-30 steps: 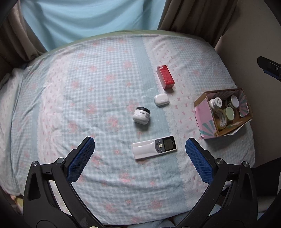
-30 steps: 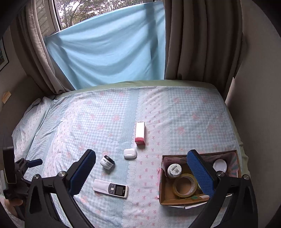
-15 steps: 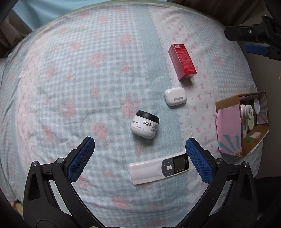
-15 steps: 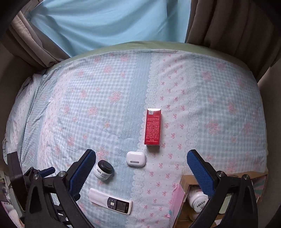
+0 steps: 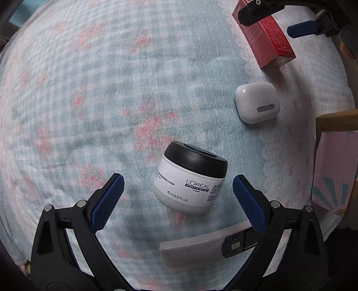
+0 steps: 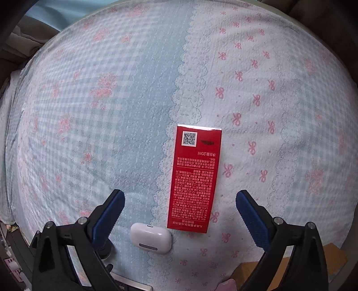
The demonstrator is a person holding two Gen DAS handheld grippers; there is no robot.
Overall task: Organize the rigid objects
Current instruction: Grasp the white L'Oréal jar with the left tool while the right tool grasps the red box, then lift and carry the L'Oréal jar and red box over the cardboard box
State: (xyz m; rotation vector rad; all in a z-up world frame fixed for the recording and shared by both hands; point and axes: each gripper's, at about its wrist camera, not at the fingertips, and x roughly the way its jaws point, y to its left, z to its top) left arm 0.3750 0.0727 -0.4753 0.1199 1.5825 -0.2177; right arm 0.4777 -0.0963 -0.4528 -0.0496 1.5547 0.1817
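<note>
A white L'Oréal jar with a black lid [image 5: 190, 179] stands on the checked bedspread, just ahead of and between the fingers of my open, empty left gripper [image 5: 177, 199]. A white remote [image 5: 208, 248] lies below it. A white earbud case [image 5: 257, 103] and a red carton [image 5: 268, 38] lie further right. In the right wrist view my open, empty right gripper [image 6: 180, 211] hovers over the near end of the red carton [image 6: 194, 176], with the earbud case [image 6: 151, 238] just left of it. The right gripper also shows in the left wrist view [image 5: 277, 13].
A cardboard box with a pink flap [image 5: 335, 165] stands at the bed's right edge; its corner shows in the right wrist view [image 6: 250, 275]. The bedspread [image 6: 89, 112] stretches away to the left and far side.
Both grippers have dropped closer to the bed. The left one has closed in on the jar, the right one on the red carton. Both stay open.
</note>
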